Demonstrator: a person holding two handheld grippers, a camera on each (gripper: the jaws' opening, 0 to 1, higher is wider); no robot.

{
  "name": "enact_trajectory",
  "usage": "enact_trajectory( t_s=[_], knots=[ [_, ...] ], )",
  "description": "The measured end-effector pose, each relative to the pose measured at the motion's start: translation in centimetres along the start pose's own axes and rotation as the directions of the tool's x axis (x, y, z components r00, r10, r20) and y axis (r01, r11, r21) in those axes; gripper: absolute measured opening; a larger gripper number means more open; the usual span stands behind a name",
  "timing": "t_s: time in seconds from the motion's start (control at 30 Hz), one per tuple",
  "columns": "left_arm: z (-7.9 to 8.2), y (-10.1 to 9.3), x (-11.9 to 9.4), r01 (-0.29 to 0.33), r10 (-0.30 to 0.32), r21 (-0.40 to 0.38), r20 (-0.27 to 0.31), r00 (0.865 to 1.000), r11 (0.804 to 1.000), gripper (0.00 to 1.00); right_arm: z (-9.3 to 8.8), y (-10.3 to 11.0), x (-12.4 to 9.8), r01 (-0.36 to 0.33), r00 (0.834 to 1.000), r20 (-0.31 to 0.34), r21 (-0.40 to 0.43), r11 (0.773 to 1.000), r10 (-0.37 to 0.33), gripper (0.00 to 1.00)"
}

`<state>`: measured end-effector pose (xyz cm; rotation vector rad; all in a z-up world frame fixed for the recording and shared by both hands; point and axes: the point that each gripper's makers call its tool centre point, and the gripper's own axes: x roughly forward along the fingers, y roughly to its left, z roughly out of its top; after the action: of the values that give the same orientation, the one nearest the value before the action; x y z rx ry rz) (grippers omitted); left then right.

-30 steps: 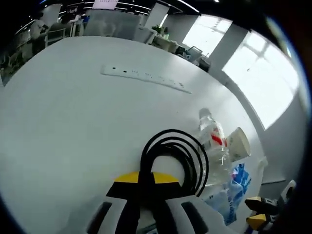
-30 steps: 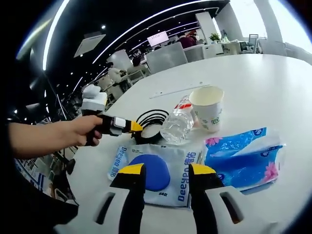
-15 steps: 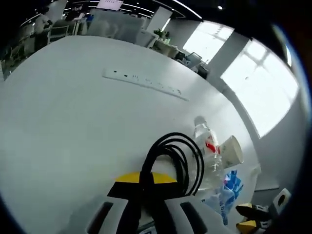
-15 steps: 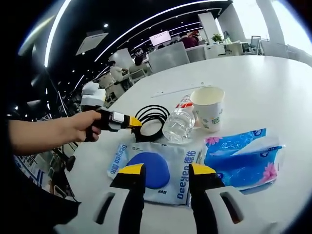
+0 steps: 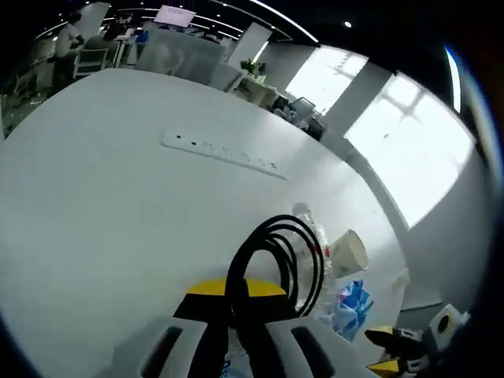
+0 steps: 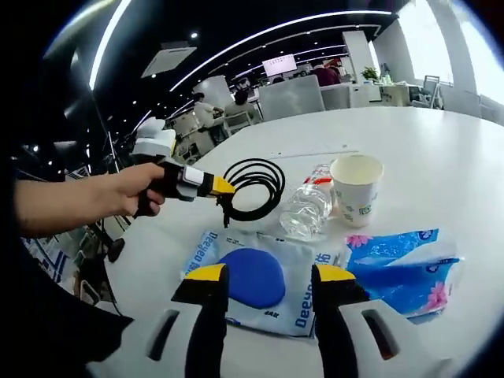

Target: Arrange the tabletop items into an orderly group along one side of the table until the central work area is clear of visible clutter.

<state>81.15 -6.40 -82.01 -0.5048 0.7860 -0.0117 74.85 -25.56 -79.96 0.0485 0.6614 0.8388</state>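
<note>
1. Left gripper (image 6: 223, 191) is clamped on the coiled black cable (image 6: 253, 187), lifted off the white table (image 6: 441, 150); a hand (image 6: 138, 197) holds it
2. Right gripper (image 6: 266, 277) stands with jaws apart, holding nothing, over the blue-and-white wipes pack (image 6: 260, 277)
3. Beside the cable lies a clear plastic bottle (image 6: 307, 209) on its side, touching an upright paper cup (image 6: 356, 187); a blue tissue packet (image 6: 402, 264) lies near the cup
4. From the left gripper view, a white power strip (image 5: 224, 151) lies well apart, farther along the table
5. Office chairs and bright windows stand behind
</note>
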Motion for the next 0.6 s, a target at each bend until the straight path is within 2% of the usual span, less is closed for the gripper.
enact_trajectory(
  t_s=[0.27, 0.6],
  knots=[
    [-0.9, -2.0, -2.0, 0.047, -0.047, 0.027, -0.017, 0.999, 0.999, 0.02, 0.0, 0.0, -0.7, 0.016, 1.0, 0.014, -0.036, 0.999, -0.015, 0.49],
    [-3.5, -4.6, -2.8, 0.103, -0.097, 0.081, -0.082, 0.992, 0.991, 0.02, 0.4, -0.5, -1.6, 0.022, 0.999, 0.041, -0.05, 0.999, -0.019, 0.65]
  ],
)
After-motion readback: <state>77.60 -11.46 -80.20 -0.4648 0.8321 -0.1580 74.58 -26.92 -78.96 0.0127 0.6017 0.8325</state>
